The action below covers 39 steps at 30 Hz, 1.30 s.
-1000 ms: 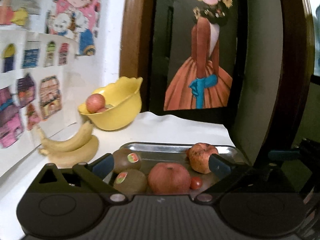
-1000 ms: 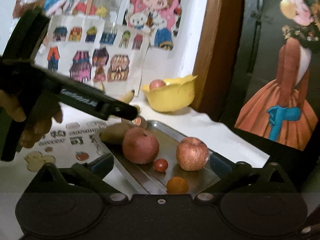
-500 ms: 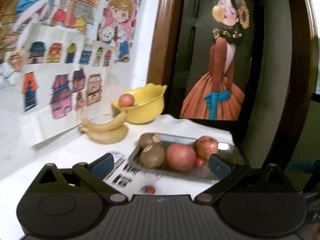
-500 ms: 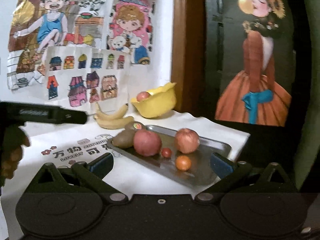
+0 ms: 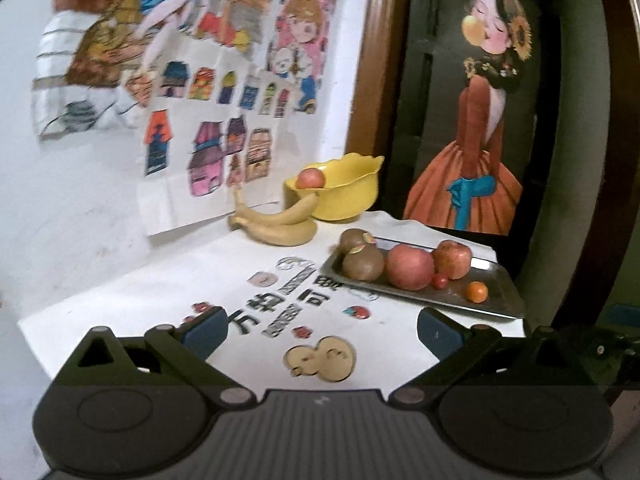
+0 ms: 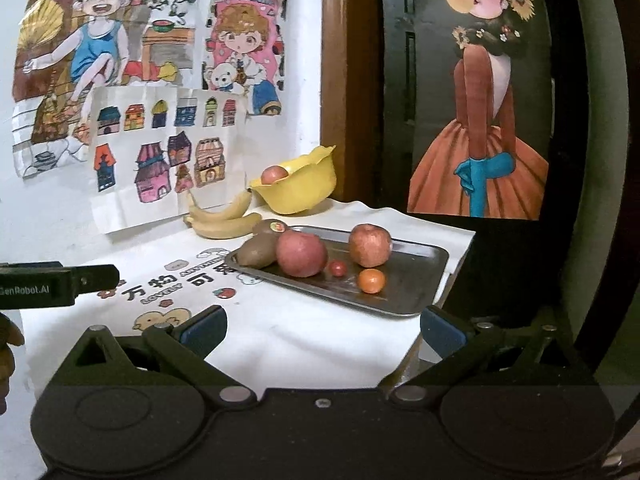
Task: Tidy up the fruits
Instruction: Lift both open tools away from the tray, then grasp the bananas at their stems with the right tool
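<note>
Both hand-held grippers, left (image 5: 322,330) and right (image 6: 322,326), are wide apart and empty; go slowly ahead to the tray (image 6: 416,276).

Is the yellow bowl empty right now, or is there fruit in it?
Not empty: one apple shows above the rim of the yellow bowl. Whether more lies beneath it, cannot tell.

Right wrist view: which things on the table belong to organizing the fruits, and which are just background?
Belong to the job:
metal tray
two apples on it
two kiwis
cherry tomato
small orange
bananas
yellow bowl, an apple inside
both grippers, open and empty

Just lying about:
printed tablecloth
wall drawings
painting of a girl
</note>
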{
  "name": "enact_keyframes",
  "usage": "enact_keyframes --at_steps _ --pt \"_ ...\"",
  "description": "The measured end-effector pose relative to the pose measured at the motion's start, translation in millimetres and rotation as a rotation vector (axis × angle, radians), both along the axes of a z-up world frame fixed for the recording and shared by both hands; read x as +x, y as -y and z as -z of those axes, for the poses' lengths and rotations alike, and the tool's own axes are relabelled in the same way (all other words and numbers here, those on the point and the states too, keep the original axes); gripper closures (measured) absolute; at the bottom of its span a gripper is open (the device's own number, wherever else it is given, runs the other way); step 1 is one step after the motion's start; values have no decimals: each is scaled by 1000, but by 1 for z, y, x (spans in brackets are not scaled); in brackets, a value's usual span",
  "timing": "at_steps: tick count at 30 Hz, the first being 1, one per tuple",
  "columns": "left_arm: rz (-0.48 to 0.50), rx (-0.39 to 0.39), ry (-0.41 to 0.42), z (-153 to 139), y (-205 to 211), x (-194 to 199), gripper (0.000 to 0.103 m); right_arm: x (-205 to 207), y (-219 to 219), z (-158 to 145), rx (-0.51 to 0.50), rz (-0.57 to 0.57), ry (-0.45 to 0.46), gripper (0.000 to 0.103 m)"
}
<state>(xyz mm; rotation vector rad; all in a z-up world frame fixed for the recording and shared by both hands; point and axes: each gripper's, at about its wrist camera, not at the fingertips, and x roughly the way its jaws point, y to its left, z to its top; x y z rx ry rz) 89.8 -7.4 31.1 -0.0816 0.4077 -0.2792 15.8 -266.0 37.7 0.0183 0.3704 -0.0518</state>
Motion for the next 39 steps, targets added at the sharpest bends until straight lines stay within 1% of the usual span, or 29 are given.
enact_keyframes --at_steps 7,11,15,18,22,24,26,29,31,33,35,37,39 --pt "-77 0 -24 7 -36 8 0 15 -22 -6 -45 -57 -13 1" --pt "-129 -10 -33 9 -56 22 0 36 -33 -9 -66 -109 -26 1" --pt "-166 -16 -35 12 -70 39 0 64 -49 -12 -113 -197 -43 1" --pt "-160 -3 -37 13 -76 58 0 87 -59 -17 -149 -253 -46 1" --pt "-133 51 -21 11 -78 85 0 122 -72 -30 -235 -326 -44 1" --pt "-106 71 -11 8 -77 99 0 142 -77 -37 -280 -362 -37 1" --pt "-66 78 -2 7 -75 114 0 164 -79 -44 -299 -392 -36 1" --pt "6 78 -13 5 -72 138 0 206 -77 -52 -266 -439 -52 1" --pt "35 77 -21 5 -71 151 0 238 -74 -54 -218 -458 -77 1" --pt "44 91 -32 7 -69 161 0 268 -73 -52 -164 -467 -116 1" --pt "48 103 -26 10 -70 166 0 297 -75 -46 -111 -494 -160 1" --pt "44 103 -14 15 -73 168 0 324 -78 -37 -82 -515 -199 1" --pt "34 86 -16 20 -79 169 0 350 -84 -29 -66 -520 -232 1"
